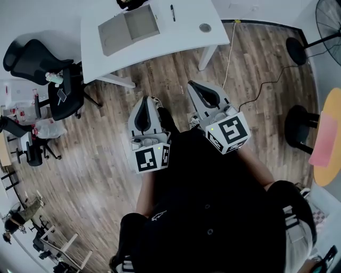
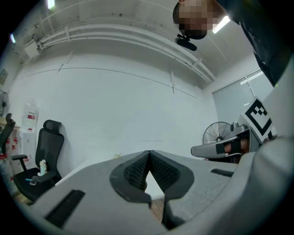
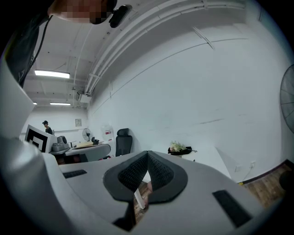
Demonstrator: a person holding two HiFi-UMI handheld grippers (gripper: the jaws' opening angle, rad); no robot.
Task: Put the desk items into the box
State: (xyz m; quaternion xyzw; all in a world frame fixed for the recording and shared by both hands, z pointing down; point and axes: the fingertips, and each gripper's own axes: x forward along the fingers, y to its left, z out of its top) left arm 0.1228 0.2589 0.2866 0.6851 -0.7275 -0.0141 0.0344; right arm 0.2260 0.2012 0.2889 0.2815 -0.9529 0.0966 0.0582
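Head view:
- Left claw (image 1: 145,100) and right claw (image 1: 194,85) are both held at the person's waist, tips pointing forward to the desk (image 1: 181,38). Neither is over it yet.
- Box (image 1: 128,30) lies open and flat on the desk, ahead of the left claw and a little to its left.
- Pen (image 1: 172,11) lies ahead of the right claw, beyond the box's right edge. Its long axis runs nearly straight away from the claw.
- Small disc (image 1: 205,27) lies nearer, just right of the pen's line.
- Judgement: the right claw is nearer both loose items. A grip across the pen's shaft needs little wrist turn.
- Desk top is white and smooth. The floor (image 1: 106,133) is wood plank, with a cable (image 1: 230,53) trailing to the right.
- Chairs (image 1: 37,61) stand to the left, a fan (image 1: 327,21) far right.

Left gripper view:
- Pads (image 2: 138,172) meet at the tips, nothing between them.
- Beyond are a bare white wall and a chair (image 2: 46,147) to the left. The right claw (image 2: 197,150) is alongside.

Right gripper view:
- Jaws are closed at the tips and hold nothing. Only floor shows through the gap beneath.
- White wall ahead.
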